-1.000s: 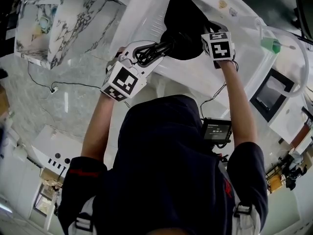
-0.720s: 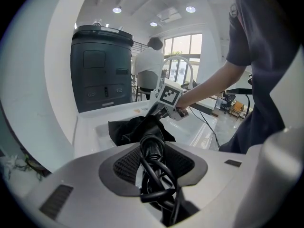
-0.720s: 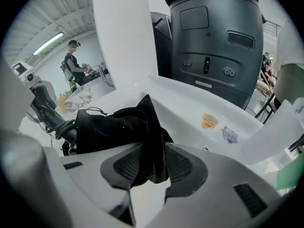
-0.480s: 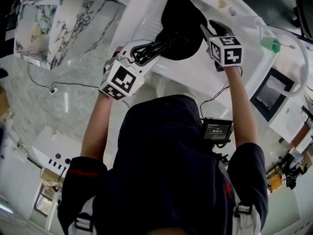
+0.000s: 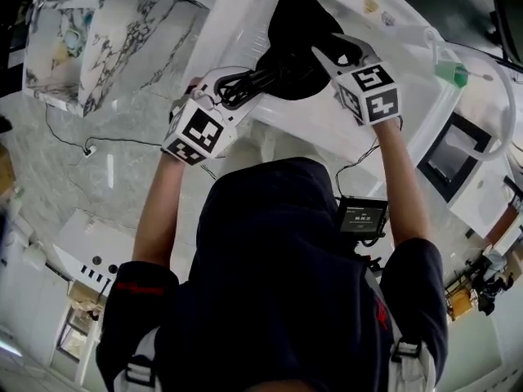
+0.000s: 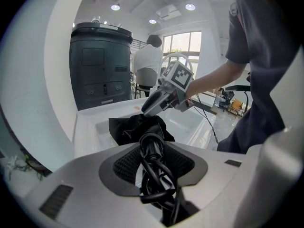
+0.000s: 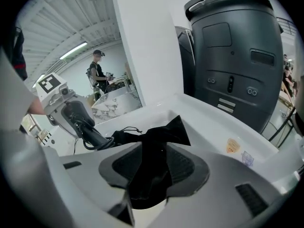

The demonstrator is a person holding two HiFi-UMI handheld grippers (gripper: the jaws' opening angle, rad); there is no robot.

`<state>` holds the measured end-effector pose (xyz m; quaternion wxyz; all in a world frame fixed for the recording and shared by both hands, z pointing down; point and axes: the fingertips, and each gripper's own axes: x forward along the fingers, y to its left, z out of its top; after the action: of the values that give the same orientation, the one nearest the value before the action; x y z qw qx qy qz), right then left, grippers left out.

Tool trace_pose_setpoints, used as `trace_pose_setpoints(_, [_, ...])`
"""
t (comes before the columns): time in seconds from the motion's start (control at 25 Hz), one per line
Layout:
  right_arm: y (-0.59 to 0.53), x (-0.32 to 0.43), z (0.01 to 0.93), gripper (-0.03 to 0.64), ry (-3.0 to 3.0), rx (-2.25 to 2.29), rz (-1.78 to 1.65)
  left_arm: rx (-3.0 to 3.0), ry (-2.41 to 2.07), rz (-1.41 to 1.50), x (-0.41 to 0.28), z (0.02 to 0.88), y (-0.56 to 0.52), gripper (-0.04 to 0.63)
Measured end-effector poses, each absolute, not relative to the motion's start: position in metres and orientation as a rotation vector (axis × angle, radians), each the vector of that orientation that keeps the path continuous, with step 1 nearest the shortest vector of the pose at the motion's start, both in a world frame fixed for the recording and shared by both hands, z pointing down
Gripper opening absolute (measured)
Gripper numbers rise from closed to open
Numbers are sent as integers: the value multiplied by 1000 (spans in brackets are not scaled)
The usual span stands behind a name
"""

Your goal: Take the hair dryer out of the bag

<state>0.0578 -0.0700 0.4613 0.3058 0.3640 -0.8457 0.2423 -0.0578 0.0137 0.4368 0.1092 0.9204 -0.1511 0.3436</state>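
Though glossy, white basin (image 5: 310, 129) beneath black bag (image 5: 298, 31), marble counter (image 5: 106, 31) alongside

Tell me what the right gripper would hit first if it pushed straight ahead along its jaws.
The black bag: its cloth lies between the right gripper's jaws, which have just been opening. Beyond it, probably the white tub.
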Motion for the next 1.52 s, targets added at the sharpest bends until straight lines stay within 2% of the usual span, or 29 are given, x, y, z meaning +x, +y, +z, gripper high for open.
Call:
trace_pose_setpoints(0.28, [-55, 37, 464, 153, -2251, 858, 594, 2685, -422, 1060, -68, 449, 19, 170])
trace_pose_setpoints(0.52, [-41, 18, 458, 211, -2268, 760, 485, 2677, -425, 1075, -69, 452, 22, 170])
trace_pose_setpoints(0.72, [-44, 5, 473, 210, -2202, 713, 340, 2680, -425, 1091, -68, 452, 23, 170])
trace_pose_setpoints(0.8, [-47, 2, 476, 192, -2187, 696, 321, 2682, -425, 1097, -67, 451, 23, 170])
trace_pose_setpoints(0.92, [-53, 0, 482, 93, -2160, 690, 278, 2681, -427, 1104, -67, 450, 23, 170])
trace_pose_setpoints(0.96, [-54, 0, 484, 81, -2153, 686, 269, 2680, -428, 1105, -67, 450, 23, 170])
trace_pose_setpoints(1.52, [-72, -9, 490, 49, -2142, 693, 205, 2674, -440, 1105, -70, 450, 24, 170])
